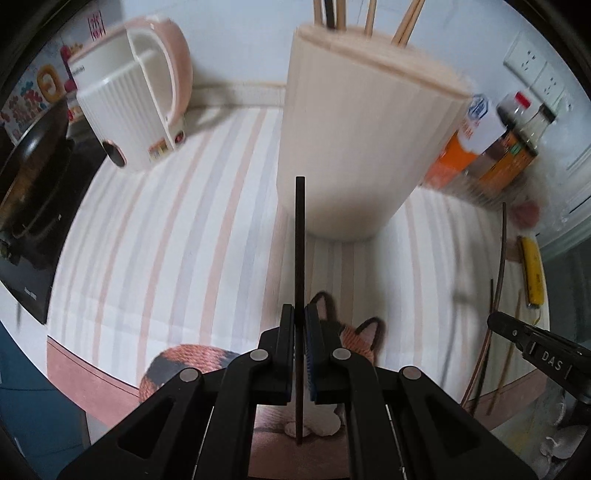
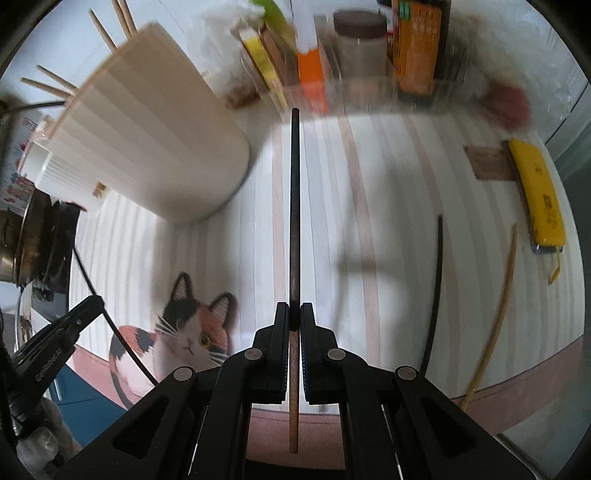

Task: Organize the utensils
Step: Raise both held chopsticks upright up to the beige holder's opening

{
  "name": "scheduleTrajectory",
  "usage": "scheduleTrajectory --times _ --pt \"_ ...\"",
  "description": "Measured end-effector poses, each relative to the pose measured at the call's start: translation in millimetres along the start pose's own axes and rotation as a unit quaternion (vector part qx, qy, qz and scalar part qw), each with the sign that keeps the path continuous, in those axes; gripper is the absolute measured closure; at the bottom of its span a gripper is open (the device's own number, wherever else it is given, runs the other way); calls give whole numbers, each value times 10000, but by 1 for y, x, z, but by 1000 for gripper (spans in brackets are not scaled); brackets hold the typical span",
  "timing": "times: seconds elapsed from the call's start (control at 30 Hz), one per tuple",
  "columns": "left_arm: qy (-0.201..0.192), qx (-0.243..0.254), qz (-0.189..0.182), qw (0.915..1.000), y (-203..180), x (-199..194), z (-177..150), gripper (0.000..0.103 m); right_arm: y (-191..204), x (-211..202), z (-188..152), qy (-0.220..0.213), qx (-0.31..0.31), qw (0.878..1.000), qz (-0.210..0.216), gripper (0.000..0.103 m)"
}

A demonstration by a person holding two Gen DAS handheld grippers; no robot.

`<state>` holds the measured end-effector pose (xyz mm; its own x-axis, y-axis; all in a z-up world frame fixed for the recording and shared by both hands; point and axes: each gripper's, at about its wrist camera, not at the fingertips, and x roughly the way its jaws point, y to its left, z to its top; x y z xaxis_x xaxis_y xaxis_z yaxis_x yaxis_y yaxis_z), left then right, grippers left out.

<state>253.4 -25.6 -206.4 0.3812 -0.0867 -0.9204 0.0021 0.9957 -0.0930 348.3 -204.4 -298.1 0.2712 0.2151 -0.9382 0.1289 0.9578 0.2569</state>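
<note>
My left gripper (image 1: 299,314) is shut on a thin black chopstick (image 1: 300,236) that points up toward the cream ribbed utensil holder (image 1: 354,147), which has several wooden chopsticks (image 1: 406,18) standing in it. My right gripper (image 2: 294,314) is shut on a dark brown chopstick (image 2: 294,206), held above the striped mat (image 2: 388,206) to the right of the holder (image 2: 155,147). Loose on the mat lie a black chopstick (image 2: 434,291) and a light wooden chopstick (image 2: 498,314). The right gripper (image 1: 524,339) shows at the right edge of the left wrist view, with loose chopsticks (image 1: 496,280) beside it.
A pink and white kettle (image 1: 136,99) stands at the back left, a black pan (image 1: 33,177) on a stove beside it. Bottles and boxes (image 2: 369,55) line the back wall. A yellow flat object (image 2: 535,192) lies at the right. The mat has a cat picture (image 2: 184,332).
</note>
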Motion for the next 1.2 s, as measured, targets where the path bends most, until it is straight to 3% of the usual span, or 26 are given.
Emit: scheduleTrajectory --times 0.4,0.63,0.87,1.2 --pt "-639 73 87 9979 4 -43 26 100 0 -44 22 -734 -66 9973 26 97" --pt "-806 71 109 9967 3 -48 48 100 10 -63 31 -1021 -118 9946 116 97" --pt "-1058 92 90 9943 6 -77 63 100 26 -82 43 -1305 -228 9908 279 97" --pt "-1332 116 -423 9901 -3 -139 86 100 55 -130 75 -1802 -557 9797 673 97"
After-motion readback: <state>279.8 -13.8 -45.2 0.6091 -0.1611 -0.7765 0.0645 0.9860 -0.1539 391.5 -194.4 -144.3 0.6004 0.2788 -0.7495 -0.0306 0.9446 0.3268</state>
